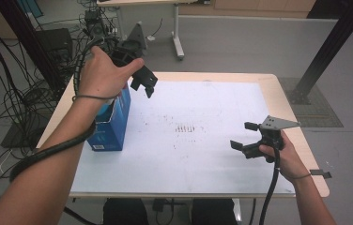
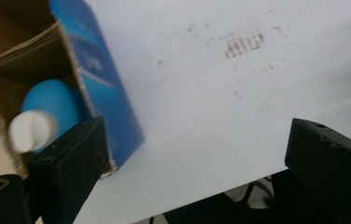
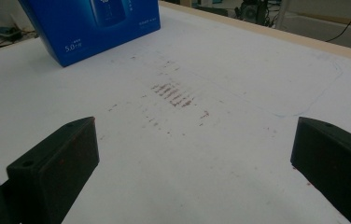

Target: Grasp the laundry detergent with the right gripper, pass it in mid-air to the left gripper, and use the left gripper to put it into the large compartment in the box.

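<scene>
The surface [image 1: 212, 136], covered by a white sheet with faint brownish smudges near its middle, carries one thing: a blue carton [image 1: 113, 124] standing upright near its left edge, top flaps open. In the left gripper view the carton's brown cardboard interior shows, with a blue bottle [image 2: 52, 109] with a white cap [image 2: 31, 130] sitting inside. The left hand-held gripper [image 1: 147, 84] hovers above and just to the right of the carton's open top, jaws spread wide and holding nothing. The right hand-held gripper [image 1: 247, 138] hangs low over the right part of the surface, well apart from the carton, likewise wide open and empty. The work in hand looks like reaching into the carton for the bottle. To do it well, the left gripper should likely come in over the opening and descend straight along the carton's axis, so the jaws clear the flaps and close on the neck below the cap; the right gripper could steady the carton's side so it does not tip or slide. The person's left hand hides much of the carton's top in the high view, the bottle is blurred and partly behind a jaw, and how deep it sits cannot be told.
</scene>
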